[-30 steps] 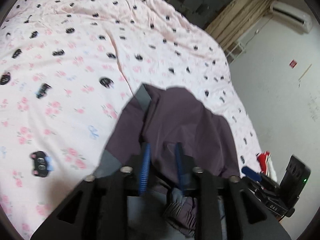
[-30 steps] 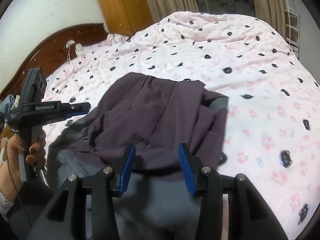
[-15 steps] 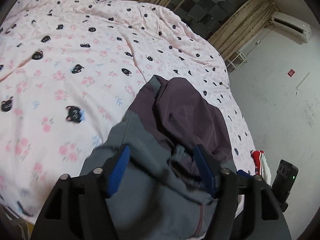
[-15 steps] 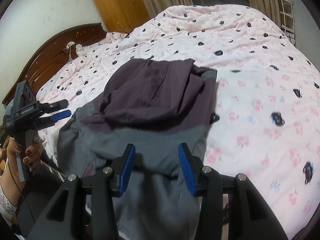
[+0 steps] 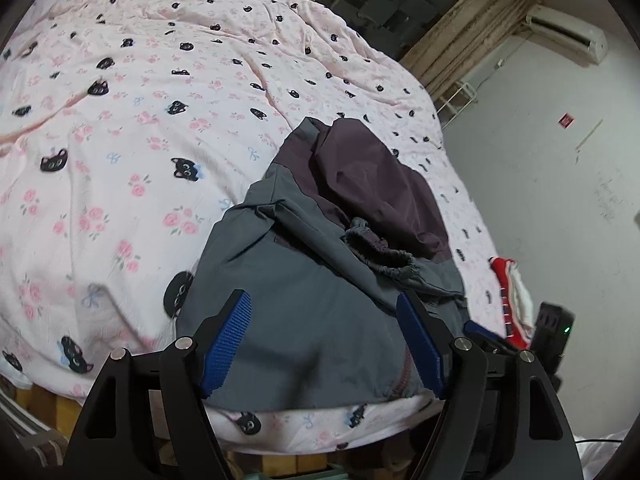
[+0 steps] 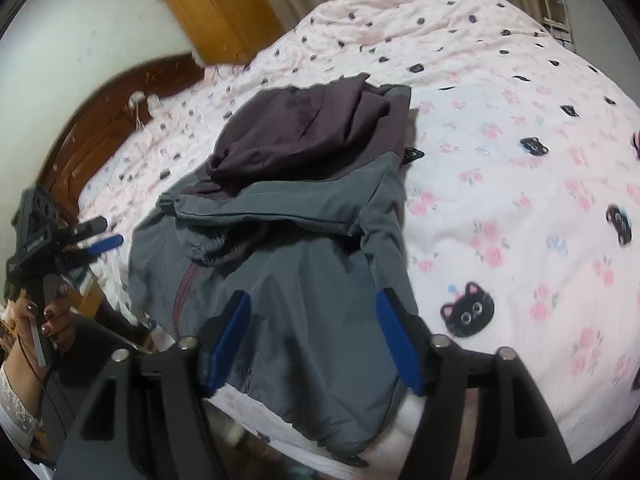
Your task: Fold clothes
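Pink cat-print bedding (image 5: 132,128) carries my grey and purple jacket (image 5: 320,280), bunched near the bed's front edge. My left gripper (image 5: 324,340) and right gripper (image 6: 314,336) hover above its grey hem, fingers spread wide, gripping nothing.

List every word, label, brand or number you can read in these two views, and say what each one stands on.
None can be read.
Left claw: pale lettering on its black body, too blurred to read.
Wall: a small red sign, too small to read.
Jacket and bedspread: no text, only cat and flower prints.
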`<state>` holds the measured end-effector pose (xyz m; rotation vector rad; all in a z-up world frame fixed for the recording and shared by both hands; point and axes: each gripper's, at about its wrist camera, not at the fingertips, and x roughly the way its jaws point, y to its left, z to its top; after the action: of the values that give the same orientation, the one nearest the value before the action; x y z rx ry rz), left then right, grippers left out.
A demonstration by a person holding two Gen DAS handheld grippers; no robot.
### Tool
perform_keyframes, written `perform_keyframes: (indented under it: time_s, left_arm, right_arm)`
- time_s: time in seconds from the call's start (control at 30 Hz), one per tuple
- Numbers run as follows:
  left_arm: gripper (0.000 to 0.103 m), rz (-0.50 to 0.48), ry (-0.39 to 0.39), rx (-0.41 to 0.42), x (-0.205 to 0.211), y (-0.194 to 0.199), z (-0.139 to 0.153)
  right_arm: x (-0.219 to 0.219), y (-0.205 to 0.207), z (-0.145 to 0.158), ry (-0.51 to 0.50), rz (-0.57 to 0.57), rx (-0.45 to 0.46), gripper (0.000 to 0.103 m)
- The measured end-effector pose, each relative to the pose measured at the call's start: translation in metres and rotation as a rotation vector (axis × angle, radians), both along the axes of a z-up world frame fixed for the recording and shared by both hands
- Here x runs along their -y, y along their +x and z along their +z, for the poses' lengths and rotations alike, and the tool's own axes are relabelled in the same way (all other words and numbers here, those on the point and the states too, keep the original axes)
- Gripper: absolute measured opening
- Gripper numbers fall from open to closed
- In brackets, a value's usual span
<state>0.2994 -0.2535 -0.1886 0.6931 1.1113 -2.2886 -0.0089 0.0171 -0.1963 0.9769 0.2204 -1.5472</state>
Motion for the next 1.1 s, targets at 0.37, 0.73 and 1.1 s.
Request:
perform_keyframes:
  time_s: [0.37, 0.73, 1.1]
  left_arm:
    - [0.083, -0.023, -0.011, -0.042, 0.015, 0.043, 0.007]
    - [0.083, -0.220, -0.093, 0.205, 0.006, 0.013, -0.025]
    - [0.082, -0.346, 0.036, 0.193, 0.022, 0.008, -0.058]
  right_arm:
    - [-0.025, 0.003, -0.009, 0.026, -0.032, 0.041, 0.076]
    - [-0.041, -0.010, -0.024, 0.099, -0.083, 0.089, 0.076]
    - [-0.049, -0.018, -0.039, 0.110, -0.102, 0.155, 0.076]
